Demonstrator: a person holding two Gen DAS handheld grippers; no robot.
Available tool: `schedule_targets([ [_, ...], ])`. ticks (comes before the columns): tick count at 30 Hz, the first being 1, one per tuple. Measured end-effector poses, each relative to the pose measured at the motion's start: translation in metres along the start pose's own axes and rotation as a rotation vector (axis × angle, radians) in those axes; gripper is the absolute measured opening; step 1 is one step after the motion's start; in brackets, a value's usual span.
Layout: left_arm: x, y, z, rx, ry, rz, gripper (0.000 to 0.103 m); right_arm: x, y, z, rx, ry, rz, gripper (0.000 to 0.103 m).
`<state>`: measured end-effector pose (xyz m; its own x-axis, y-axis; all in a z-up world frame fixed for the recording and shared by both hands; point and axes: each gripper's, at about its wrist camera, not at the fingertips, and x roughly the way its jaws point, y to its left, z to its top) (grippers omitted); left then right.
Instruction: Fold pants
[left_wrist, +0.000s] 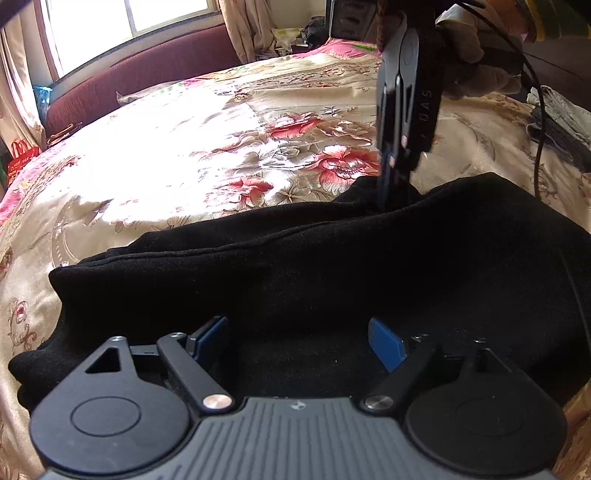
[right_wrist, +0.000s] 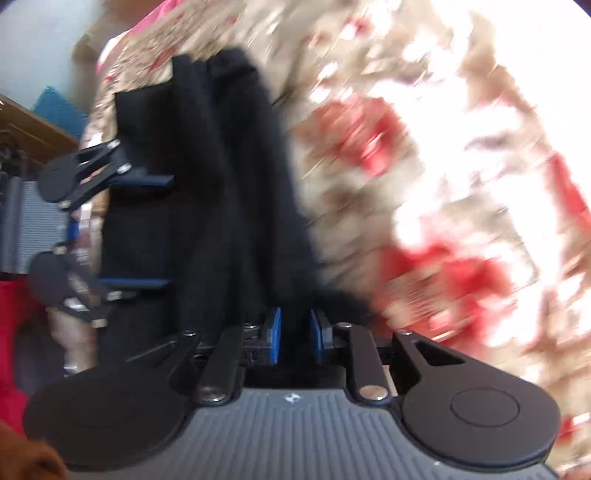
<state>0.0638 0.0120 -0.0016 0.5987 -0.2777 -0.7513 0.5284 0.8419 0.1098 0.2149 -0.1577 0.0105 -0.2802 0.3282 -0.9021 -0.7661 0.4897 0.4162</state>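
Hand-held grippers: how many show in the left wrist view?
2. The left hand-held gripper is at the bottom edge, jaws wide over the black pants. The right hand-held gripper comes down at upper right, tips on the pants' far edge.

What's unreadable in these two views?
- Right wrist view: bedspread pattern smeared by motion blur.
- Right gripper: whether its pads pinch the pants is lost, black on black.
- Left wrist view: pants' near edge hidden under the left gripper, whose jaws are open.
- Window: washed out by glare.
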Motion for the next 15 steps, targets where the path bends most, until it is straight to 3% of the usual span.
schedule_targets([
  [1, 0.001, 0.001, 0.001, 0.005, 0.0, -0.001, 0.097, 0.012, -0.004, 0.001, 0.048, 0.067, 0.014, 0.013],
  [3, 0.001, 0.001, 0.001, 0.013, 0.001, 0.001, 0.097, 0.022, -0.005, -0.003, 0.099, 0.123, -0.049, 0.01],
  [10, -0.001, -0.006, 0.001, 0.048, -0.026, -0.008, 0.097, 0.019, 0.022, -0.005, -0.042, 0.375, -0.188, 0.013],
  [11, -0.002, -0.009, 0.001, 0.072, -0.038, 0.004, 0.097, 0.021, 0.029, -0.007, -0.091, 0.407, -0.252, 0.02],
  [13, -0.002, -0.012, 0.0, 0.109, -0.056, 0.017, 0.099, 0.028, 0.042, -0.021, -0.239, 0.482, -0.521, 0.041],
  [14, -0.001, -0.012, -0.001, 0.112, -0.058, 0.022, 0.101, 0.031, 0.041, -0.032, -0.283, 0.535, -0.628, 0.041],
  [15, 0.0, -0.01, 0.0, 0.104, -0.061, 0.023, 0.102, 0.028, 0.037, -0.041, -0.254, 0.544, -0.661, 0.041],
])
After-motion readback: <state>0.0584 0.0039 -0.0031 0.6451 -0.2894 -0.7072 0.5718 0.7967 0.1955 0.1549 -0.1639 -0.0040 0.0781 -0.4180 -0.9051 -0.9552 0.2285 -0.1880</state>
